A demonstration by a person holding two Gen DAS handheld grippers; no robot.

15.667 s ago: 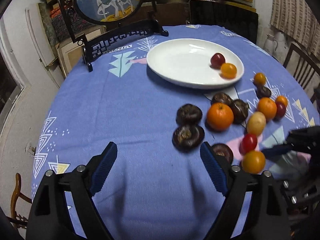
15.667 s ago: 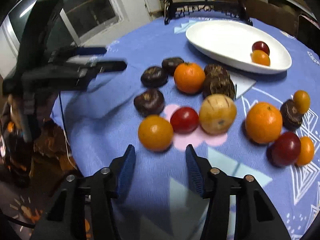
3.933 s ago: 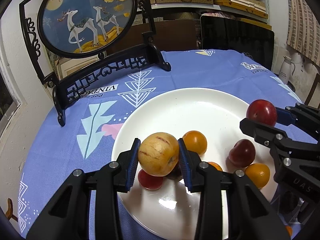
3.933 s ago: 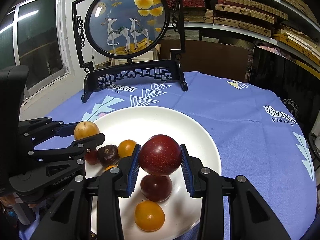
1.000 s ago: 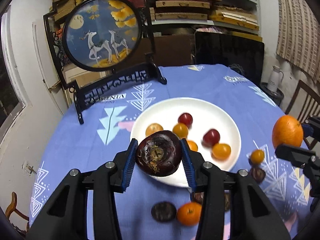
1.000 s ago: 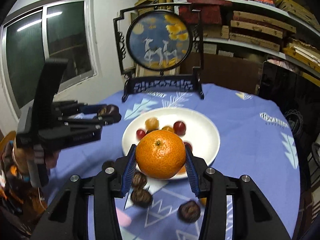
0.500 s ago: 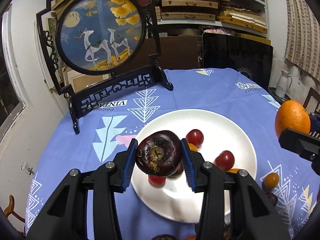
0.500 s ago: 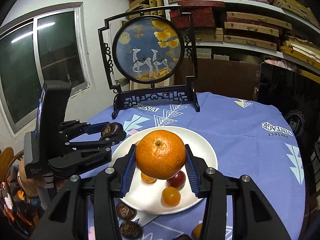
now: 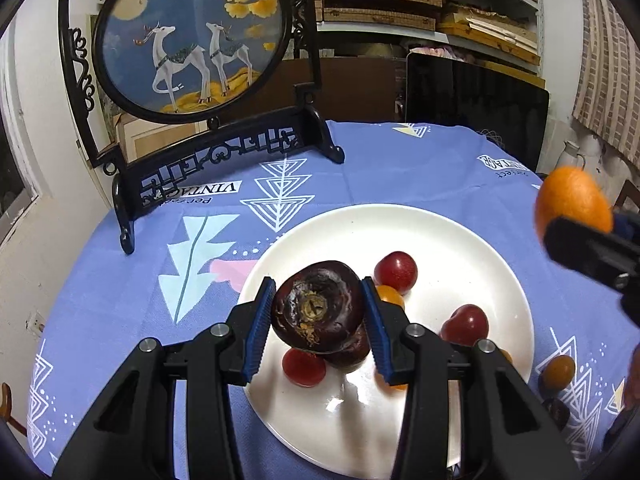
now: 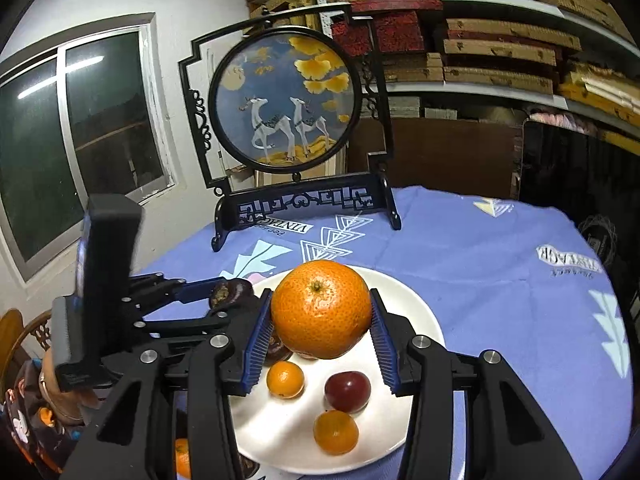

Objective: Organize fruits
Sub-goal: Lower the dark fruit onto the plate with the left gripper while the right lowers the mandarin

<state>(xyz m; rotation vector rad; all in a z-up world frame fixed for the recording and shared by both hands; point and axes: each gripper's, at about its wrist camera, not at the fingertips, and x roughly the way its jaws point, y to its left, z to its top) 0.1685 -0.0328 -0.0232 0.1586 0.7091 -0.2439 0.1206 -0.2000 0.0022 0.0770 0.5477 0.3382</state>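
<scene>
A round table draped in a blue patterned tablecloth (image 9: 360,168) is seen from both wrist cameras, with a black-framed round deer screen (image 10: 286,100) stood at its far side. A white plate (image 9: 460,236) is set on the cloth nearer the cameras, and small fruit is scattered on it: a red cherry tomato (image 9: 396,272), a dark red plum (image 10: 347,391) and small orange tomatoes (image 10: 335,432). A few more small fruits (image 9: 558,372) are left on the cloth just beside the plate's right rim.

The left gripper (image 9: 318,316) is held above the plate's near-left part, its blue pads clamped on a dark purple mangosteen (image 9: 318,306), stem scar facing the camera. The right gripper (image 10: 322,320) is likewise raised over the plate, its jaws closed part-way on a tangerine (image 10: 320,308), which is pressed between both pads. Neither carried fruit is touching the plate.
</scene>
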